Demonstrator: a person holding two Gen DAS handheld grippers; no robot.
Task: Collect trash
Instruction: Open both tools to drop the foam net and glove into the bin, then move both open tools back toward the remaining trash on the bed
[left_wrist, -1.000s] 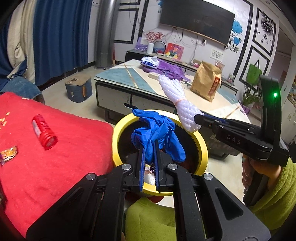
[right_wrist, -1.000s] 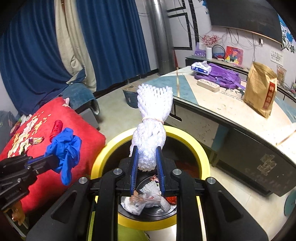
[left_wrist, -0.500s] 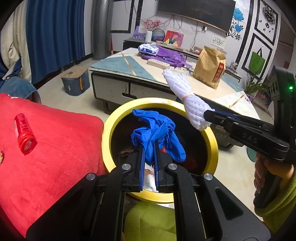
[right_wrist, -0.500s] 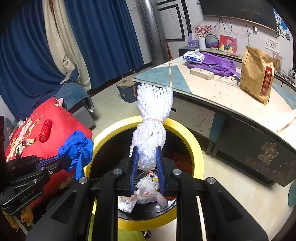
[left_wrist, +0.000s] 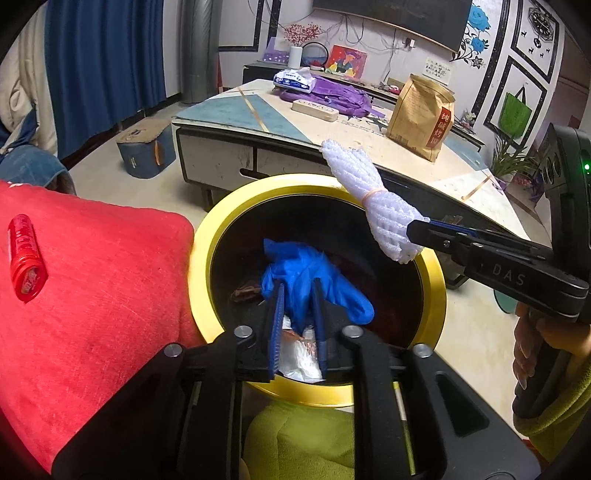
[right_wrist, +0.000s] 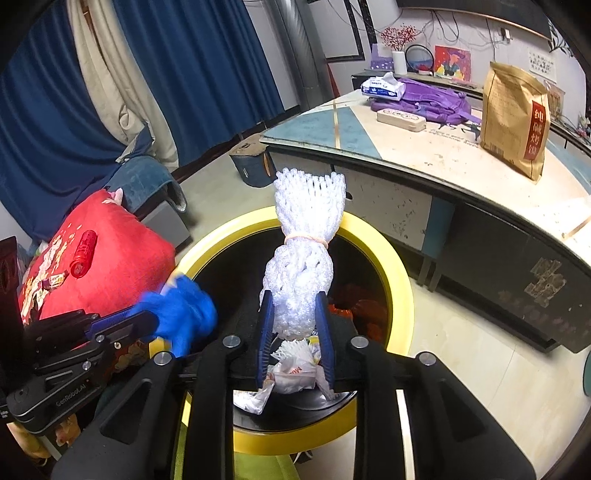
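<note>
A round bin with a yellow rim (left_wrist: 207, 251) (right_wrist: 400, 288) stands on the floor and holds crumpled wrappers. My left gripper (left_wrist: 297, 295) is over its mouth with the jaws parted; a blue glove (left_wrist: 314, 273) hangs between them, blurred in the right wrist view (right_wrist: 181, 314). My right gripper (right_wrist: 293, 314) is shut on a white foam fruit net (right_wrist: 303, 254) tied with a rubber band, held over the bin; it also shows in the left wrist view (left_wrist: 373, 206).
A red cushion (left_wrist: 92, 288) lies left of the bin with a red tube (left_wrist: 26, 258) on it. A low table (right_wrist: 461, 170) behind the bin carries a brown paper bag (right_wrist: 517, 110), a purple bag and tissues. A dark box sits on the floor.
Both grippers have moved lower and closer over the bin. My left jaws have opened wider and the blue glove has sagged down toward the bin. The right still holds the net.
</note>
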